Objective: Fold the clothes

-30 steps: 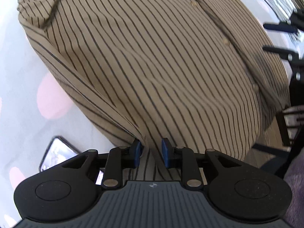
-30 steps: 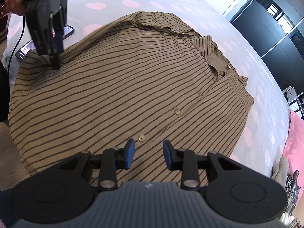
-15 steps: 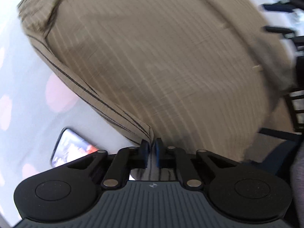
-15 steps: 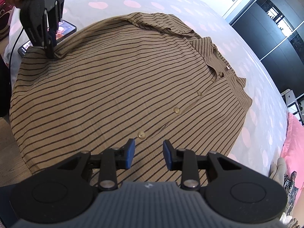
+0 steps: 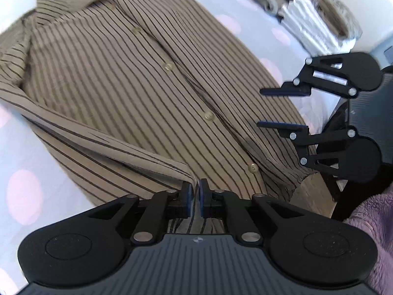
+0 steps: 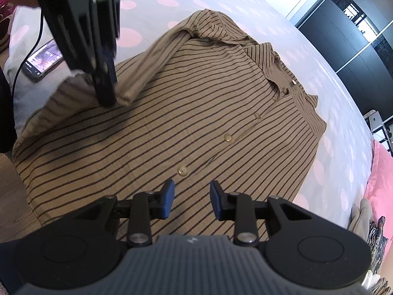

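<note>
Plainly, in the left wrist view, the left gripper (image 5: pixel 194 198) had its fingers pinched narrow on the striped shirt's (image 5: pixel 127 78) side edge — their jaws easing open slightly, cloth between them — lifting it to fold inward. The shirt lay buttoned on the bed (image 5: pixel 22 167).

From the right wrist view, the right gripper (image 6: pixel 192 201) hovered half-open over the hem, holding nothing — likely waiting to pin it. A phone (image 6: pixel 40 60) lay beside the shirt.

Bedroom in home. Bed (image 6: pixel 245 5) with white sheet, pink polka dots. Pink pillow (image 6: pixel 379 172) at bed edge. Dark glossy wardrobe doors (image 6: pixel 363 44) along wall. Folded laundry stack (image 5: pixel 316 22) on bed. Phone (image 6: pixel 41 59) on cable lying on sheet. Wood floor (image 6: pixel 9 191) beside bed.
</note>
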`<state>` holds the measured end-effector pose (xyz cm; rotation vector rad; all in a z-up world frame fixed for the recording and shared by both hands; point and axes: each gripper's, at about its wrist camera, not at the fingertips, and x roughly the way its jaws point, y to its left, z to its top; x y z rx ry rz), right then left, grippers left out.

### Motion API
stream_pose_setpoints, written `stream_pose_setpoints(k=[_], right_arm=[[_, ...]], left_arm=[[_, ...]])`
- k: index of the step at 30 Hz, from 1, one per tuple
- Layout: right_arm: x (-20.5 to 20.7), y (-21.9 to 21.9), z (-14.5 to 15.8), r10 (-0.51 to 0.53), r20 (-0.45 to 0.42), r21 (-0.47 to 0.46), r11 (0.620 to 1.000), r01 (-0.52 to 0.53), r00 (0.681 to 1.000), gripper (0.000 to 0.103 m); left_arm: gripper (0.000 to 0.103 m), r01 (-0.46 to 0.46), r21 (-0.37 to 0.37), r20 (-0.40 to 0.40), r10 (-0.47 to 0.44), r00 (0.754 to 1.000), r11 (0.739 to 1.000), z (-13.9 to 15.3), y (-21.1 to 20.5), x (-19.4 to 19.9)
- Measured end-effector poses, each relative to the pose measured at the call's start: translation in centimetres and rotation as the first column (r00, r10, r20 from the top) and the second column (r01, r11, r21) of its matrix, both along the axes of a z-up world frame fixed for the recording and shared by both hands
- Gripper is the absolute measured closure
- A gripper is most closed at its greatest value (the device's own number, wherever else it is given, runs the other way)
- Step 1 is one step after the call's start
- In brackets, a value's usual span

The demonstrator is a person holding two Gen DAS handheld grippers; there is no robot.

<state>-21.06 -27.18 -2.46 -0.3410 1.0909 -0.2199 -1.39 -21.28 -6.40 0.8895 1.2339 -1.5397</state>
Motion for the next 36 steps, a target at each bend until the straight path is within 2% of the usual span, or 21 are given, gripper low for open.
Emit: stream_pose_setpoints(k=[3,5,7,11,15,18,22,27,30,36], right_arm=[[-0.1,-0.3,-0.2,-0.013,-0.008,0.001,1.0,0.013,1.0,0.069],[-0.1,-0.6,-0.3,-0.021,-0.01,0.003,1.0,0.021,1.0,0.069],[-0.2,-0.8,-0.3,-0.026,-0.009,0.005,1.0,0.026,1.0,0.069],[-0.3,-0.9,-0.1,-0.023,-0.001,0.024,0.999,0.023,1.0,0.069],[-0.1,-1.2,0.2,-0.071,0.012,0.128,0.989,0.069,0.997,0.069],[0.0,-1.1,0.2,-0.11,0.005,0.219,0.97,0.106,0.994,0.069],[0.0,-0.1,-0.3,-0.126,-0.005,0.283,0.951,0.123,0.992,0.069],[0.7,0.3,-0.7,-0.176,-0.017,0.42,0.892,0.167,0.984,0.069],[1.3,0.9,-0.9,-0.168,-0.015,0.453,0.878,0.156,0.986,0.069],[3.5,1.7,-2.7,-0.165,-0.066,0.513,0.84,0.175,0.984,0.069]], left_arm=[[0.09,0.076,0.078,-0.007,-0.075,0.997,0.994,-1.7,-1.1,-1.7],[0.09,0.125,0.135,-0.016,-0.124,0.992,0.983,-3.1,-0.9,-2.8],[0.09,0.166,0.16,-0.014,-0.166,0.986,0.973,-3.7,-0.2,-3.6],[0.088,0.187,0.143,-0.056,-0.181,0.982,0.972,-3.4,1.3,-4.0],[0.086,0.15,0.096,-0.038,-0.147,0.988,0.984,-1.8,3.1,-2.8],[0.084,0.112,0.074,0.048,-0.116,0.992,0.991,-0.6,4.0,-2.5],[0.08,0.081,0.046,0.135,-0.086,0.987,0.996,0.6,5.7,-1.5],[0.077,0.147,0.085,0.209,-0.162,0.964,0.985,-1.3,7.1,-2.9],[0.077,0.163,0.102,0.24,-0.184,0.953,0.981,-2.3,7.6,-3.2],[0.077,0.166,0.116,0.224,-0.188,0.956,0.979,-4.6,7.6,-3.3]])
